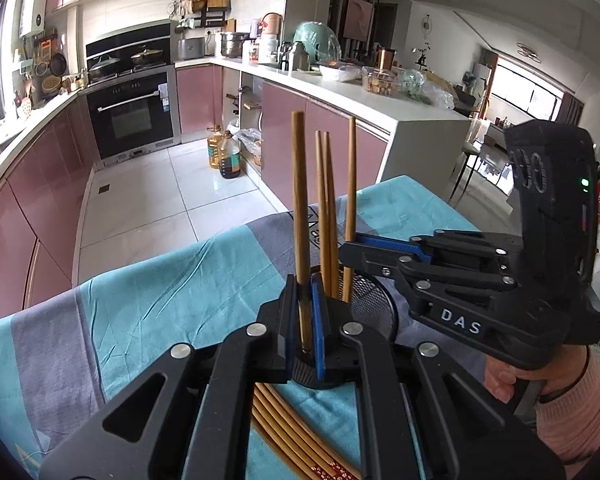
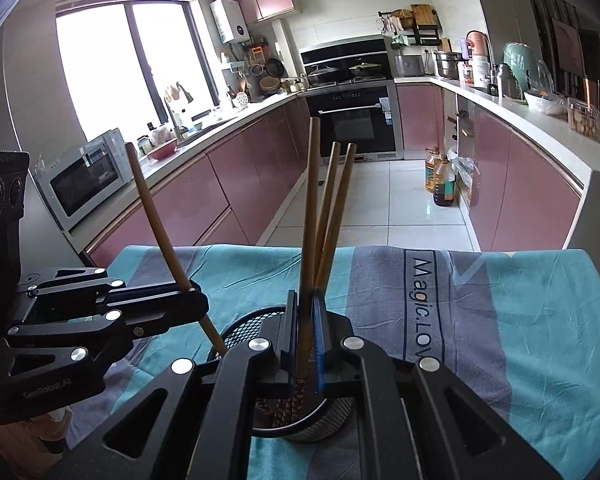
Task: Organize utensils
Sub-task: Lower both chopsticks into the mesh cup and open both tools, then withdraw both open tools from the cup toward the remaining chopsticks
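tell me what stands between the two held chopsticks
Two loose chopsticks stand in the mesh holder, between the left gripper's chopstick and the right gripper's chopstick; left wrist view shows it.

Mesh holder (image 2: 240, 332) stands on the cloth-covered surface (image 2: 500, 320). Two chopsticks (image 2: 332, 216) stand in it, leaning together. Left gripper (image 1: 306, 320) holds one chopstick (image 1: 300, 216) upright over holder's near rim. Right gripper (image 2: 304, 344) holds another (image 2: 310, 216) above the holder. More chopsticks (image 1: 276, 420) lie flat on the surface, nearer than the holder.
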`<state>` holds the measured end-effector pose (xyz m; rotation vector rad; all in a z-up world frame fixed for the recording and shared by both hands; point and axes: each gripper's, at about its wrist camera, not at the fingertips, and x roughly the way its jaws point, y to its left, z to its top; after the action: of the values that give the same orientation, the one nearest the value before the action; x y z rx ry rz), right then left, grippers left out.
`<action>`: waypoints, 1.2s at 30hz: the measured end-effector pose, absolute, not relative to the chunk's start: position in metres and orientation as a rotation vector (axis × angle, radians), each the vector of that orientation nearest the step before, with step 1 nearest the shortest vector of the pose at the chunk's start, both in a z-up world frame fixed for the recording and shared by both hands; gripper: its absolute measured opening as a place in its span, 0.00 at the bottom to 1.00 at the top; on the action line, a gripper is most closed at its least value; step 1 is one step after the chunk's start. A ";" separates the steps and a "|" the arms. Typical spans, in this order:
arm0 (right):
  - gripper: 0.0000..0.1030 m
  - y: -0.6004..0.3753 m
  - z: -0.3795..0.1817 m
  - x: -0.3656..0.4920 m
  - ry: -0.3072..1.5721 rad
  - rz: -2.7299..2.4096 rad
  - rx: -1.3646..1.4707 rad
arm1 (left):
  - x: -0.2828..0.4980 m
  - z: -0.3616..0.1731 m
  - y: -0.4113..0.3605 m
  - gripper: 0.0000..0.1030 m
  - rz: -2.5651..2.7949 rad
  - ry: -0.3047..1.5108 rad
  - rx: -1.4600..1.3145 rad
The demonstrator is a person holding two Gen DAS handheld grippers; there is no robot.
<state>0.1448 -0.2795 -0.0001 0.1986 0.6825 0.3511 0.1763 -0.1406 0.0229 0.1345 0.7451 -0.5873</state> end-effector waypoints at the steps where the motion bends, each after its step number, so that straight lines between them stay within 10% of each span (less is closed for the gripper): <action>1: 0.08 -0.280 0.000 0.146 0.684 0.347 0.199 | 0.179 0.022 -0.141 0.08 -0.579 0.752 0.131; 11: 0.09 -0.280 0.000 0.148 0.682 0.341 0.209 | 0.188 0.015 -0.129 0.15 -0.555 0.761 0.045; 25: 0.34 -0.252 0.014 0.070 0.601 0.532 0.130 | 0.123 0.000 -0.060 0.61 -0.470 0.655 0.000; 36: 0.35 -0.227 -0.052 0.059 0.801 0.551 0.128 | 0.111 -0.084 -0.043 0.60 -0.390 0.885 -0.009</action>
<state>0.0587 -0.2267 -0.0522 0.1284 0.8006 0.5513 0.1115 -0.0435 -0.0843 -0.0087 0.8850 -0.3899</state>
